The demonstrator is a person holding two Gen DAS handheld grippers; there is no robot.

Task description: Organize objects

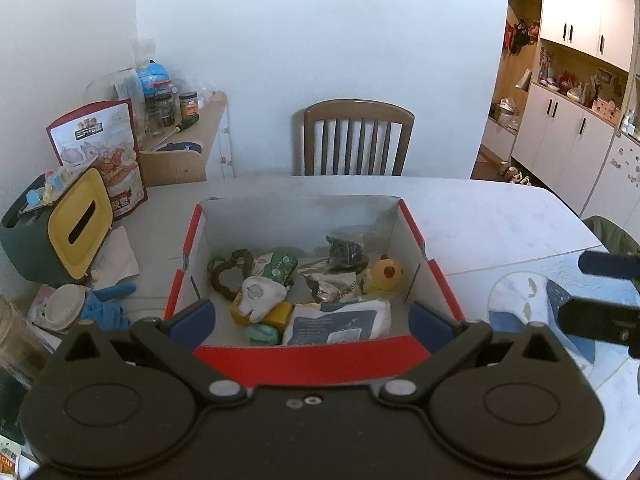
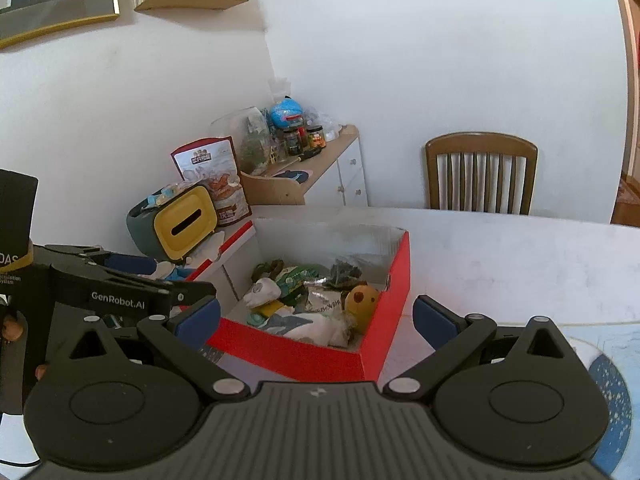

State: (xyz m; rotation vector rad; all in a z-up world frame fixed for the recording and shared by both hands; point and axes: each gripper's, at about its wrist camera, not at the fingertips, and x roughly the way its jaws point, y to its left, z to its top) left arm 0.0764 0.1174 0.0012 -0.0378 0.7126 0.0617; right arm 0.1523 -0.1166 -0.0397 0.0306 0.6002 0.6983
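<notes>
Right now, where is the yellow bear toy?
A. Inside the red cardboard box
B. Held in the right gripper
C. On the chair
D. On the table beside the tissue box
A: the yellow bear toy lies inside the red cardboard box, near its right wall, and both grippers are open and empty.

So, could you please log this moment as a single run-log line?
left gripper: open, empty, over box near edge | right gripper: open, empty, beside box | red box: holds small items | phase: not grasping
</notes>
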